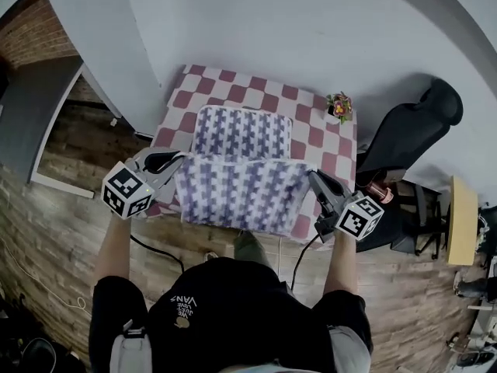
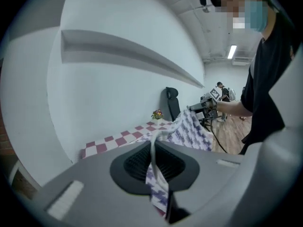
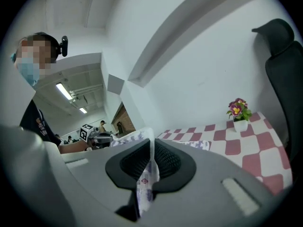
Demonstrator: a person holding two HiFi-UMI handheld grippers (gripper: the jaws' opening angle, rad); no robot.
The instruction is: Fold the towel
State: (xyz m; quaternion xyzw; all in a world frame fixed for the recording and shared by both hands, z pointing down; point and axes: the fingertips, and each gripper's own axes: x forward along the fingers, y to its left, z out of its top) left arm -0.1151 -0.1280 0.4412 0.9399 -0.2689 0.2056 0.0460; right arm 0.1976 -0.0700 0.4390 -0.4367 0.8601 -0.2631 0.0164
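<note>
From the head view, I see the towel on the bench, which wears a red-and-white checked cloth. The towel's far part lies flat on the cloth. Its near part is stretched taut between the two grippers, along the bench's near edge. My left gripper has the towel's left corner and my right gripper has the right corner, each with its marker cube toward me. A flower pot stands at the bench's far right corner, well apart from the towel. A black chair sits just off the bench's right side, on a wood floor.

In the left gripper view, the jaws are pressed together on a thin fold of towel, which runs up between the pads and hangs out below them (purple-and-white weave, easy to read here). Beyond the jaws the towel stretches away to the right gripper, with the checked cloth, flower pot and chair behind it.

In the right gripper view it is the same story: the jaws are clamped tight on the towel's edge, and a strip of cloth stands pinched between them and trails out underneath. The left gripper shows far off at the left. The flower pot stands on the checked cloth to the right, with the chair at the picture's edge.
</note>
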